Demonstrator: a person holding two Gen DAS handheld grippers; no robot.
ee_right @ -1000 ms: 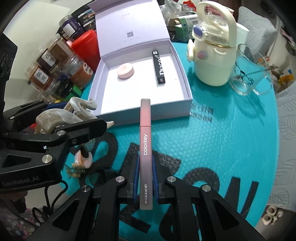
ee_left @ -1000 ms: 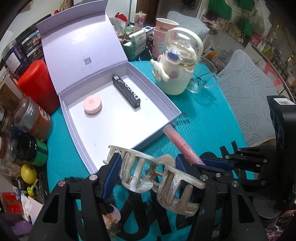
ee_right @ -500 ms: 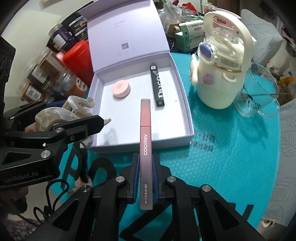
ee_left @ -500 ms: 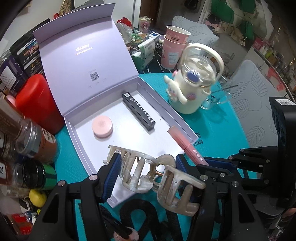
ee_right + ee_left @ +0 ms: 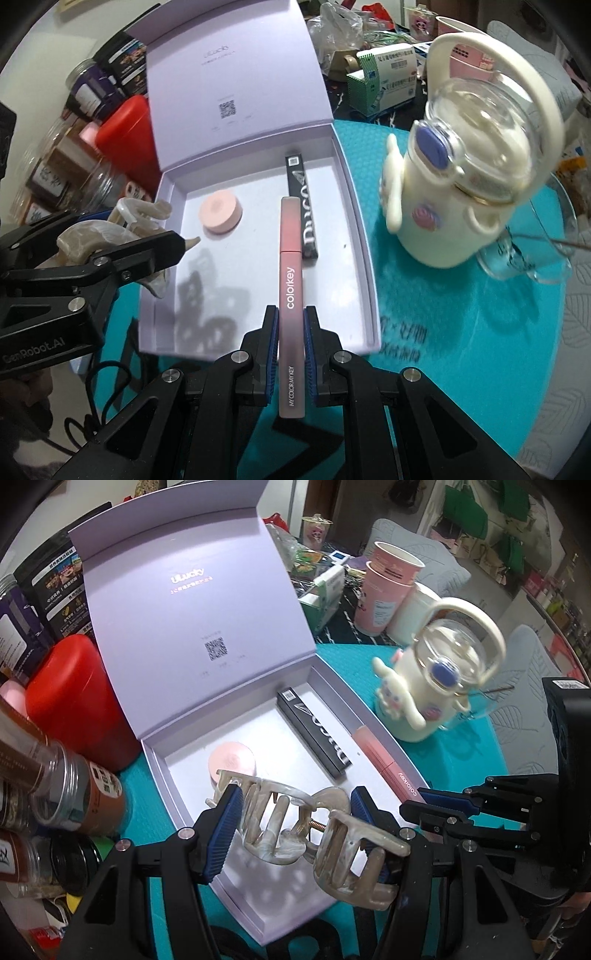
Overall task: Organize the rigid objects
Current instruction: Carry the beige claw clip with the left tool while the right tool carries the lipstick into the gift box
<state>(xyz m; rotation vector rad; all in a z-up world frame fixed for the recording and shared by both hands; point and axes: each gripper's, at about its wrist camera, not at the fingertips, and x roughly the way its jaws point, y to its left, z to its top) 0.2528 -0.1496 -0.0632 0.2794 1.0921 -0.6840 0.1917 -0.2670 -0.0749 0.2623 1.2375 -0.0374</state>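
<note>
My left gripper (image 5: pixel 295 812) is shut on a pearly beige hair claw clip (image 5: pixel 314 834), held over the near left part of the open lilac box (image 5: pixel 373 720). My right gripper (image 5: pixel 290 332) is shut on a pink lip-gloss tube (image 5: pixel 291 258) that points out over the box's right half. Inside the box (image 5: pixel 354 221) lie a round pink puff (image 5: pixel 220 213) and a black stick box (image 5: pixel 301 206). The same tube (image 5: pixel 388 764) and the right gripper show at the right in the left wrist view; the claw clip (image 5: pixel 110 232) shows at the left in the right wrist view.
A cream cartoon kettle (image 5: pixel 476 170) and a glass mug (image 5: pixel 546 251) stand right of the box on the teal mat (image 5: pixel 461 332). A red container (image 5: pixel 74 698) and several spice jars (image 5: pixel 74 794) crowd the box's left side. Pink paper cups (image 5: pixel 388 587) and cartons stand behind.
Both grippers have moved forward from over the teal mat to over the box, each keeping its grip. The box and kettle look nearer and larger.
</note>
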